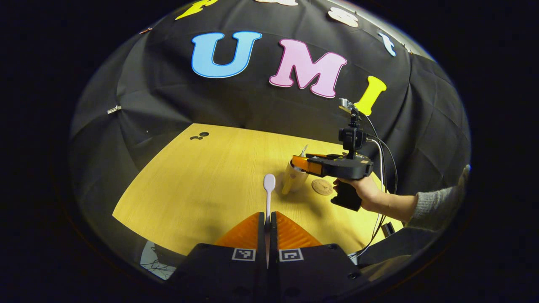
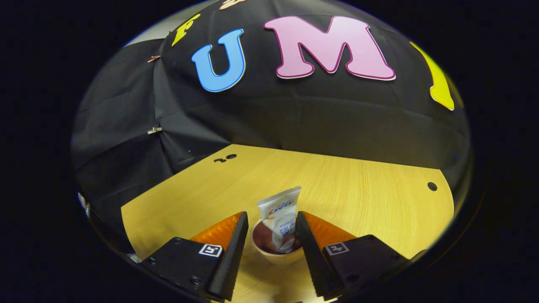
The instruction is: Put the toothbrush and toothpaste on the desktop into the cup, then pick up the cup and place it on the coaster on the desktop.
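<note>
**Spotter:** Wooden bench (image 1: 202, 185), black cloth behind it, and your cup (image 2: 276, 248) stands upright on the wood. Toothpaste (image 2: 281, 219) is already inside it, crimped end poking up past the rim.

**Checker:** And the toothbrush?

**Spotter:** Your left claw (image 1: 268, 227) has it. Both fingers are pressed together on the handle, and the toothbrush (image 1: 269, 191) sticks out ahead of them, head up and clear of the bench. In the left gripper view it sits just short of the cup, not in it.

**Checker:** So one item is in and one is left to go?

**Spotter:** That is how I'd judge it. The brush needs to go over the rim and be let go beside the tube.

**Checker:** What is your right hand doing?

**Spotter:** Your right claw (image 2: 269, 240) is spread, one finger on each side of the cup's rim. In the right gripper view there is a gap on either side, so nothing is being pinched. From the left gripper view, your hand (image 1: 364, 191) holds that claw level over the cup.

**Checker:** And the coaster?

**Spotter:** The coaster (image 1: 322, 187) lies flat on the bench just beside the cup, on the side toward your right hand. The cup is on bare wood, not on it. So carrying the cup across is left as well, and I'd say it will be a short move.
</note>
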Available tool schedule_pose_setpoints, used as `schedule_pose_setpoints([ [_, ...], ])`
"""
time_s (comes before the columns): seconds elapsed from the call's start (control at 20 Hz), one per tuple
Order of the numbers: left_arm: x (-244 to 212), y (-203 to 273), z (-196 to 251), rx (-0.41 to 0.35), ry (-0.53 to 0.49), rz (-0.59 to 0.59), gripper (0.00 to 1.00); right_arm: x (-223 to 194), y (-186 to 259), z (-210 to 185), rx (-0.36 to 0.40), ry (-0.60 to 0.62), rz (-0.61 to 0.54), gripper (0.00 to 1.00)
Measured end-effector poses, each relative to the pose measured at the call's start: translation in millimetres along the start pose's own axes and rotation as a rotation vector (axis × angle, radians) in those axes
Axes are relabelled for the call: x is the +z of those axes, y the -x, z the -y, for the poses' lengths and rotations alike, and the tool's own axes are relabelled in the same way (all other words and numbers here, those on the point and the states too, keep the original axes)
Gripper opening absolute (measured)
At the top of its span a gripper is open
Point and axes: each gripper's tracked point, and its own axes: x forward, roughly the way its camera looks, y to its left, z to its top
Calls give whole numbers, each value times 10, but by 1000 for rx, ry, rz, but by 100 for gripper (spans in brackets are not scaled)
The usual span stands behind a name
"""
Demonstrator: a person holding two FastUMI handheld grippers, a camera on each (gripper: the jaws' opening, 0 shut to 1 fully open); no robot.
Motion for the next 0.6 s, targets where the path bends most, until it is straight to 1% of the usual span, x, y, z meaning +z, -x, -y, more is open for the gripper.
schedule_pose_setpoints([
  [0.05,79,-24,31,-5,-6,14,6,15,75,-38,12,-14,1,75],
  [0.1,153,-73,79,-14,-10,29,6,44,163,-58,23,-20,2,80],
  [0.15,252,-124,126,-24,-14,45,6,73,262,-65,29,-22,4,82],
  [0.4,791,-495,448,-97,-46,147,6,75,974,-83,55,-41,-14,83],
  [0.6,1240,-925,749,-163,-11,230,6,-67,1582,50,37,-48,-34,83],
])
